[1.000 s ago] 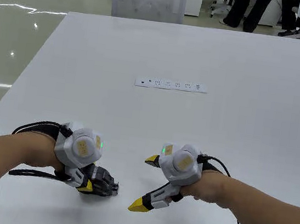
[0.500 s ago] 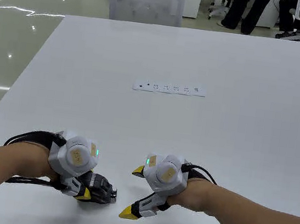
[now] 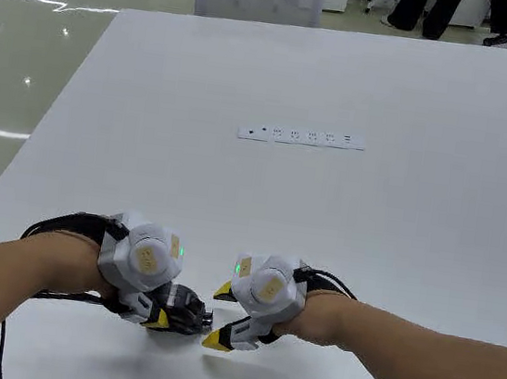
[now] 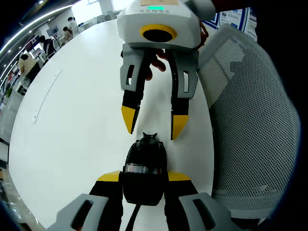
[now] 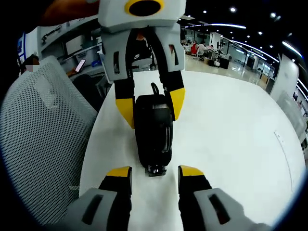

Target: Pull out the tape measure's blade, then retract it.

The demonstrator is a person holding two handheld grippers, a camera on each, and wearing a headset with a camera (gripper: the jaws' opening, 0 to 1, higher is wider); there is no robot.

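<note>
In the head view, my left tongs (image 3: 160,316) clamp the black tape measure (image 3: 183,309) low at the near edge of the desk (image 3: 326,208). My right tongs (image 3: 218,316) are spread wide and face it. In the left gripper view, the case's long axis points straight at the right tongs. In the right gripper view, the blade tab (image 5: 156,169) sits between my open jaws, not yet pinched.

one tape measure (image 3: 185,309), two grippers (image 3: 168,315) (image 3: 218,316)
</note>
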